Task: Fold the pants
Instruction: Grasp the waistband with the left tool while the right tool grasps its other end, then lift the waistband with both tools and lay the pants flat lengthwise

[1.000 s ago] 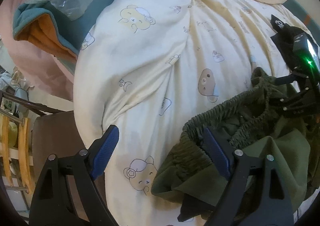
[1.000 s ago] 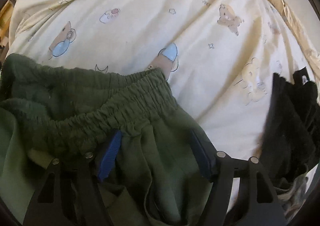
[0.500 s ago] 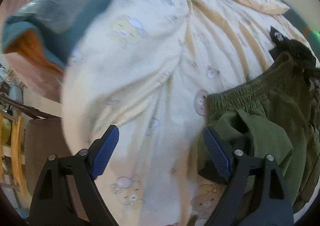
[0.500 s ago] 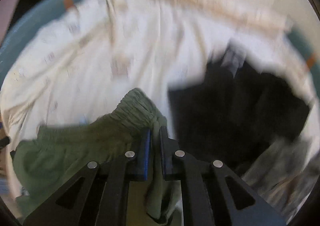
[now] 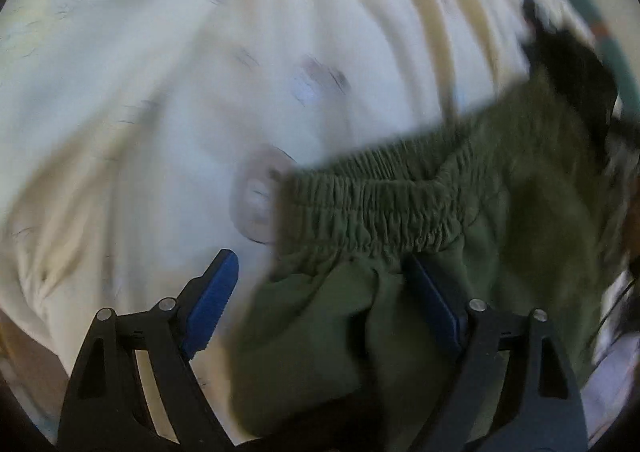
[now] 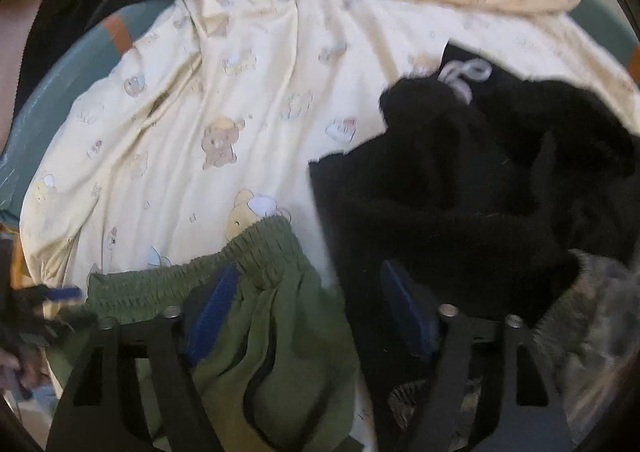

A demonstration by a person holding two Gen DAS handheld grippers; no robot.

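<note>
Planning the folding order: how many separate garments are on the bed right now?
3: green pants nearest, a black garment to their right, a grey one at the right edge. More may be hidden.

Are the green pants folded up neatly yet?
Not yet. The green pants lie bunched and rumpled on the bear-print sheet, their waistband crooked.

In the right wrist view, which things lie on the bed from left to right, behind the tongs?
Olive green pants with elastic waistband → fluffy black garment with white drawstring → grey mottled fabric, all on the cream bear-print sheet.
</note>
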